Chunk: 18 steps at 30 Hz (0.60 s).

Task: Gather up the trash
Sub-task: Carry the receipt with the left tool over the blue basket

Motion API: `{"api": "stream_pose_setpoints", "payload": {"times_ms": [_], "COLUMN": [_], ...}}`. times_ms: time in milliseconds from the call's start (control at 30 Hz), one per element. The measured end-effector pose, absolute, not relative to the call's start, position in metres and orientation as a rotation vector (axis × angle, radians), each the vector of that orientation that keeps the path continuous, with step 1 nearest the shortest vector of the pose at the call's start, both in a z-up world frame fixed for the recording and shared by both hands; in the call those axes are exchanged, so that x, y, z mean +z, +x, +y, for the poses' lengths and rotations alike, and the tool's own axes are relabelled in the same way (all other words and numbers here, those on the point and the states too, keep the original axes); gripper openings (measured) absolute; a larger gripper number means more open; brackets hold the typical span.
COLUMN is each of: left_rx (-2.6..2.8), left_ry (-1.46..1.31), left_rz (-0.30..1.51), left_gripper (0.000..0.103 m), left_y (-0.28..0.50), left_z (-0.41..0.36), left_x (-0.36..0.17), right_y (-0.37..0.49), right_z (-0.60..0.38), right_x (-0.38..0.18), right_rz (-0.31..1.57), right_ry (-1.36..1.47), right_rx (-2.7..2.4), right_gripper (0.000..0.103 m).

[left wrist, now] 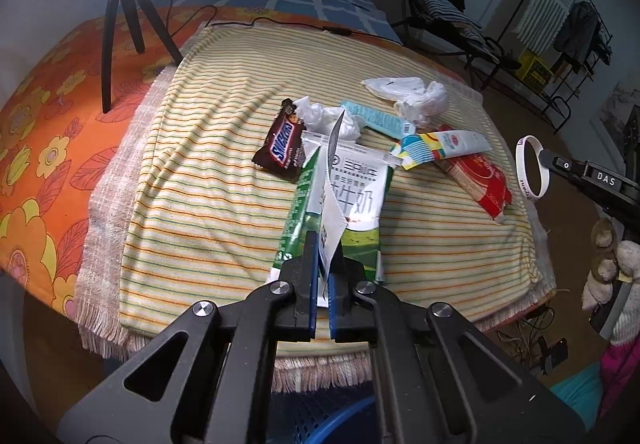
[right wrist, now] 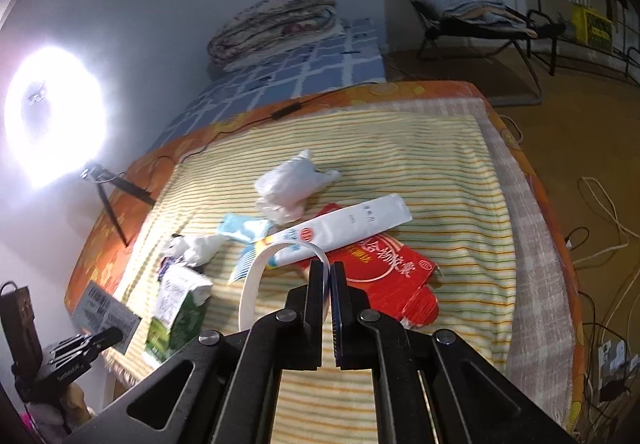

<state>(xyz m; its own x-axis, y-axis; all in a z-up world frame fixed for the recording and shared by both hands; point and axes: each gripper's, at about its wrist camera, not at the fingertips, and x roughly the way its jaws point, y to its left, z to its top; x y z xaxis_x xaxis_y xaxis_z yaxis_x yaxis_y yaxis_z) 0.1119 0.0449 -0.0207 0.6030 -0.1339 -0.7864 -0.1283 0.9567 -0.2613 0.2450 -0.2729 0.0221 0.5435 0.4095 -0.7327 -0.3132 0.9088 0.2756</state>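
Nearest the left wrist camera, the left tool (left wrist: 324, 276) is seen clamped flat on a thin white paper sheet (left wrist: 332, 212), which stands up edgewise from between the blue pads and curls at its free end. Such a sheet is judged very light and limp; it is best pinched near an edge, as it is here, and could slip out if the grip is eased. Below it on the striped cloth (left wrist: 200, 184) of the bed lies a green-and-white milk carton (left wrist: 356, 212), with a Snickers wrapper (left wrist: 282, 146) touching its upper left corner.

Nearest the right wrist camera, the right tool (right wrist: 330, 284) is closed on a white wristband (right wrist: 256, 284), held at one point of its rim so that the loop hangs out to the left. The band is judged springy and smooth, light enough to be carried by a rim pinch.

Trash left on the cloth includes a red flattened box (right wrist: 384, 276), a white tube (right wrist: 344, 228) lying across it, a crumpled plastic bag (right wrist: 292, 184), a pale blue packet (right wrist: 244, 228) and crumpled tissue (right wrist: 192, 248); all are judged light, the carton and box stiff enough to be taken by an edge.

Both tools are pointed steeply downward over the near edge of the bed, the left beside the right. A blue basket (left wrist: 336, 424) is partly seen under the left tool.
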Motion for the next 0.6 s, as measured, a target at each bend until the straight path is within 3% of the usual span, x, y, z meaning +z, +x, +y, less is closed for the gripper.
{"api": "stream_pose_setpoints", "payload": {"times_ms": [600], "left_rx": [-0.138], "left_ry": [-0.245], "left_rz": [0.942], "left_gripper": [0.001], "left_y": [0.031], "left_z": [0.004], "left_x": [-0.009], "right_y": [0.131], "right_z": [-0.281], "right_x": [0.045], "right_rz": [0.859], "right_ry": [0.017], "right_rx": [0.557], "right_gripper": [0.001]}}
